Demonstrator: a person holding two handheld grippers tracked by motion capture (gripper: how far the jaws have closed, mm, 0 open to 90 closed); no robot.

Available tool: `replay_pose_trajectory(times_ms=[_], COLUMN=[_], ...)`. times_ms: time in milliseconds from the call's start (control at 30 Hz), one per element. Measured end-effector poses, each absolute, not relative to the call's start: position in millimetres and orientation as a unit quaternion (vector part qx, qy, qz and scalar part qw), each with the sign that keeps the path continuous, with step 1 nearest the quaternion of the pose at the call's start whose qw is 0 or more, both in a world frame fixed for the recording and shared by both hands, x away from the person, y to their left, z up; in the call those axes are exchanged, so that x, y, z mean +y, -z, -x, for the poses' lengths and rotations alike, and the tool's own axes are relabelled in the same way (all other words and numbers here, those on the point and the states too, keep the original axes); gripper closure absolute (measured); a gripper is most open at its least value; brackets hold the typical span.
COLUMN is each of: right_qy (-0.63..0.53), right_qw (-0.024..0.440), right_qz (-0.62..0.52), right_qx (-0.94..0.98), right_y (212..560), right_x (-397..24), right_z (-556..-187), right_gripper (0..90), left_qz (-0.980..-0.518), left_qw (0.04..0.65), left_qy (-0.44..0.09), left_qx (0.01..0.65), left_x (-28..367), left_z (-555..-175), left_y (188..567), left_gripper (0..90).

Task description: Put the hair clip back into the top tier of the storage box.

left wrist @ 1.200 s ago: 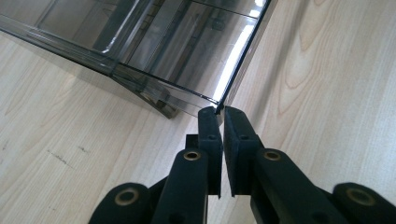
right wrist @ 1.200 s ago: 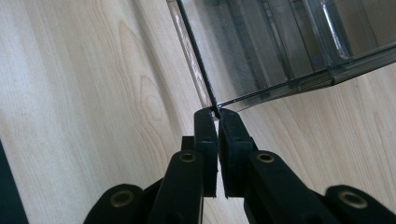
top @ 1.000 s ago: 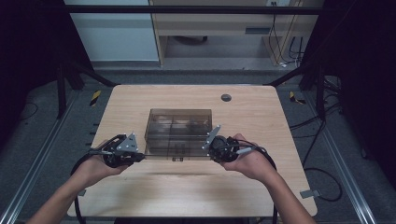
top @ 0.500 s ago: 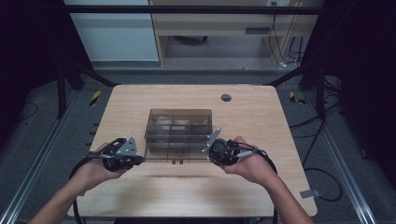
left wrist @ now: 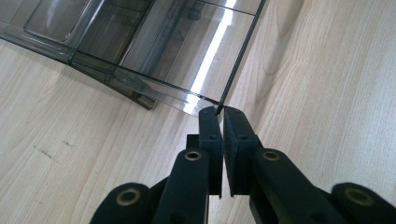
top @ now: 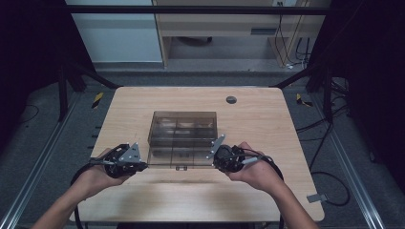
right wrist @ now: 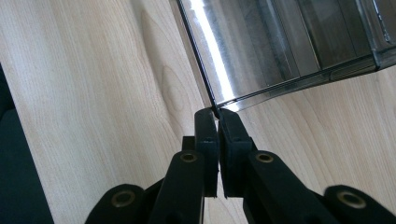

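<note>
A: What's the biggest thing here?

B: The light wooden table (top: 157, 205), with a smoky clear plastic organizer box (top: 184, 125) standing near its middle, toward the person's side. Dividers show inside it.

A: And that flat panel at the front?

B: That's the box's hinged lid (top: 179, 156), swung open toward the person and held roughly level off the table. A small latch tab (top: 180, 167) sits at its front edge.

A: Held how?

B: By its two free corners. The left gripper (left wrist: 218, 112) is clenched on the lid's left corner, the right gripper (right wrist: 215, 113) pinched on the right one; each pair of jaws is nearly closed on the thin edge.

A: Why both corners?

B: I'd judge it keeps a thin, flexible panel from twisting while it swings on its hinge.
</note>
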State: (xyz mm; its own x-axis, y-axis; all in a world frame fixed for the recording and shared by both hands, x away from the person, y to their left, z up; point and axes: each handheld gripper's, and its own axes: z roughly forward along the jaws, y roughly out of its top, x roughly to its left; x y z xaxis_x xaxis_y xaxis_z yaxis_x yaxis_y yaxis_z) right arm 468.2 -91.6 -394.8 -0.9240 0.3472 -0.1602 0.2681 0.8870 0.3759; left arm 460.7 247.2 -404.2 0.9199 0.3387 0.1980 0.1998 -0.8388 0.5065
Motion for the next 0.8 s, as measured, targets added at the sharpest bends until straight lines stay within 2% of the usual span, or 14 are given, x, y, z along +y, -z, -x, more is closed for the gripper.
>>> replay_pose_trajectory(times_ms=[667, 800], right_qy=[-0.178, -0.187], right_qw=[0.108, 0.101], right_qz=[-0.157, -0.163], right_qx=[0.965, 0.964], right_y=[396.0, 397.2], right_x=[-91.3, -96.4], right_z=[-465.2, -465.8], right_gripper=[87.7, 77.6], left_qz=[-0.945, -0.937], left_qw=[0.255, 0.273], left_qy=[-0.145, -0.157], left_qx=[0.144, 0.152], left_x=[249.9, 255.4], left_z=[-456.7, -453.1], left_y=[406.7, 409.4], left_gripper=[85.2, 70.8])
